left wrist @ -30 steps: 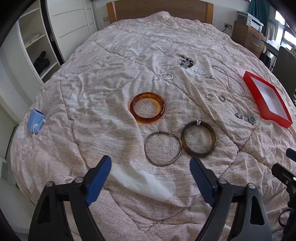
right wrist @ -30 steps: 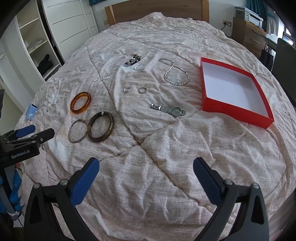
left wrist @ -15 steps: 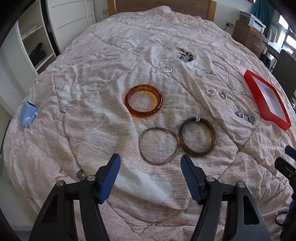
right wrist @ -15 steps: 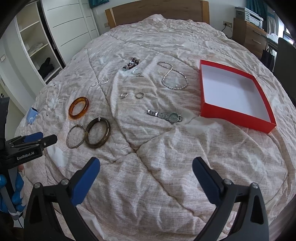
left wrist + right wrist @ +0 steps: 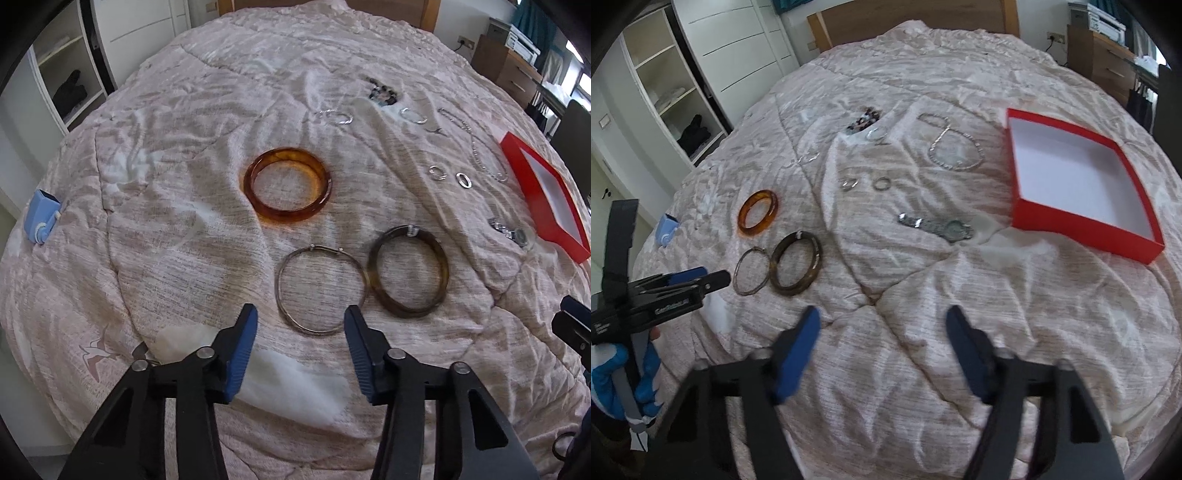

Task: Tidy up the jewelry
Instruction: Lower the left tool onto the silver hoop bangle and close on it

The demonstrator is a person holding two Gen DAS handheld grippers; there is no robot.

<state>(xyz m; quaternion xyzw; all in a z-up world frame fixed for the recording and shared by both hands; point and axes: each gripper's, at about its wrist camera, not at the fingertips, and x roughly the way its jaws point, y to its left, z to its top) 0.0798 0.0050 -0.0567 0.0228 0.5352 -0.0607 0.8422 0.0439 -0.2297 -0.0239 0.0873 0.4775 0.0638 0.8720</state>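
Left gripper [image 5: 300, 325] closing, nothing yet clasped, fingers hovering over the near edge of the thin silver bangle [image 5: 322, 290] on the bed [image 5: 177, 206]. Just right of that, touching it, a dark brown bangle [image 5: 409, 271]; beyond both, an amber bangle [image 5: 287, 184]. Right gripper [image 5: 882, 325] closing too, on nothing, only quilt between its fingers. Further out, a wristwatch [image 5: 936, 226], two small rings [image 5: 866, 183], a chain necklace [image 5: 953, 149] and a beaded piece [image 5: 863, 120]. At the right, an open red box [image 5: 1078, 225], white inside. At the bed's left edge, a small blue object [image 5: 41, 216].
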